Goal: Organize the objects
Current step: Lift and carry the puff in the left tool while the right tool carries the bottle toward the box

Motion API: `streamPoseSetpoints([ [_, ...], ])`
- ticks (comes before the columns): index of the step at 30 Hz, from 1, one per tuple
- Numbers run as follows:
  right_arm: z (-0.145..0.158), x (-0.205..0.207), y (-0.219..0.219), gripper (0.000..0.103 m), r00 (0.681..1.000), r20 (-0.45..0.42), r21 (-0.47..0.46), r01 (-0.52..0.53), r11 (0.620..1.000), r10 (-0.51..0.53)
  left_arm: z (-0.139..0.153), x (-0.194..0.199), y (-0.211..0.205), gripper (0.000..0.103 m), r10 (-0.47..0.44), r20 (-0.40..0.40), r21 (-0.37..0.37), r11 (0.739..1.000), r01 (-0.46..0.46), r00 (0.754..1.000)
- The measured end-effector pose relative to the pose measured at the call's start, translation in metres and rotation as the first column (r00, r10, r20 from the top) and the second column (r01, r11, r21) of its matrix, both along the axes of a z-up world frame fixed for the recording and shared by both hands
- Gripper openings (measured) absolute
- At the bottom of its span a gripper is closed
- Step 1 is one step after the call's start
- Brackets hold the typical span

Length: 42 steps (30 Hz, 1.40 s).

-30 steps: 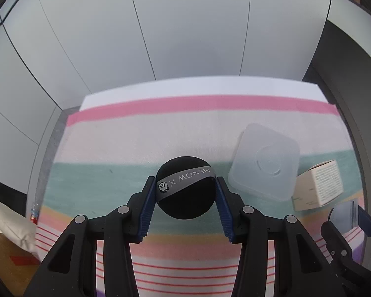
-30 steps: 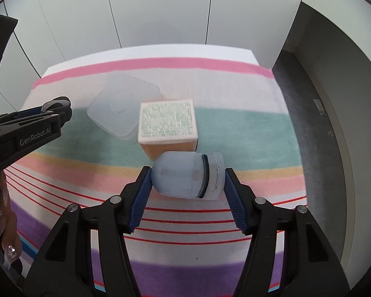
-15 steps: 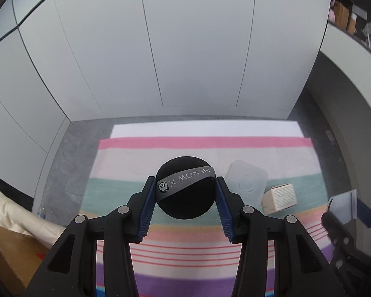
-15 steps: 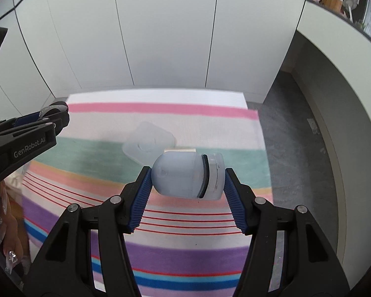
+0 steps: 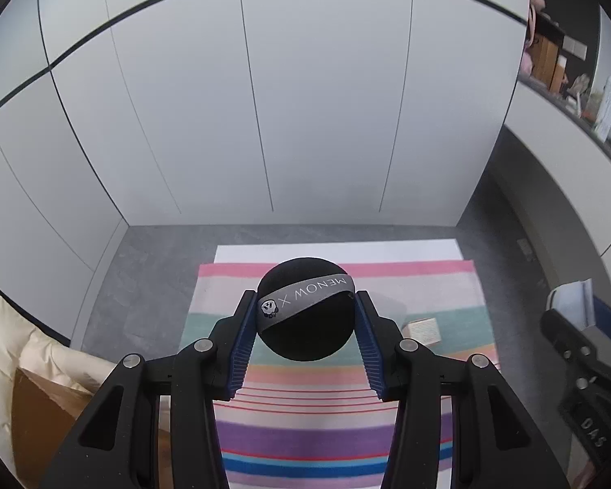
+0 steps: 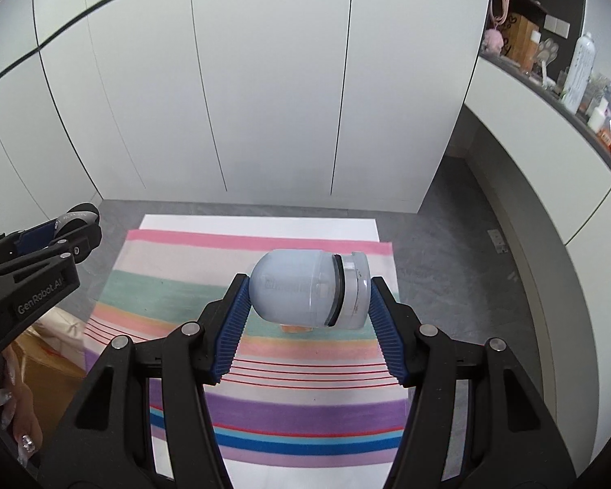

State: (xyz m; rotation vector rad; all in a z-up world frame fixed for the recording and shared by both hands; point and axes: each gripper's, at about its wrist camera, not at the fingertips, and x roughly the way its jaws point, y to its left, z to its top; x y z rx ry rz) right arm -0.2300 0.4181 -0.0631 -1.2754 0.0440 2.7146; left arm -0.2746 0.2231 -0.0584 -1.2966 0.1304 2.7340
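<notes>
My left gripper (image 5: 303,318) is shut on a black round puff (image 5: 305,326) with a grey "MENOW" band, held high above the striped cloth (image 5: 305,440). My right gripper (image 6: 308,291) is shut on a pale blue jar (image 6: 301,291) lying sideways, its whitish lid (image 6: 354,291) against the right pad. Far below on the cloth sits a small cream box (image 5: 423,329); in the right wrist view only a sliver of that cream box (image 6: 295,328) shows under the jar. The right gripper (image 5: 578,318) appears at the left view's right edge, the left gripper (image 6: 57,232) at the right view's left edge.
White cabinet doors (image 5: 264,102) stand behind the cloth-covered table. A grey floor (image 6: 448,252) surrounds it. A curved counter (image 6: 550,130) with bottles and clutter runs along the right. A cream cushion (image 5: 16,338) and a brown box (image 5: 40,419) lie at lower left.
Both grippers have risen well above the table with their objects still held; the cloth, the box and the clear square lid have shrunk in view, and the lid is now hidden.
</notes>
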Motion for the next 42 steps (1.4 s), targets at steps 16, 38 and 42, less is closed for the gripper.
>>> streamPoseSetpoints([
  [16,0.065,0.043,-0.015,0.061,0.998,-0.058,0.028,-0.025,0.999,0.027,0.059,0.056,-0.009,0.047,-0.014,-0.039,-0.001,1.000,0.014,0.999],
  [38,0.083,0.155,-0.031,0.061,0.995,-0.089,0.069,-0.037,0.997,0.043,0.087,0.190,-0.039,0.047,-0.039,-0.110,-0.003,0.999,0.039,0.993],
  [42,0.078,0.178,-0.033,0.061,0.996,-0.081,0.064,-0.034,0.997,0.039,0.084,0.214,-0.055,0.047,-0.048,-0.096,0.004,0.999,0.049,0.994],
])
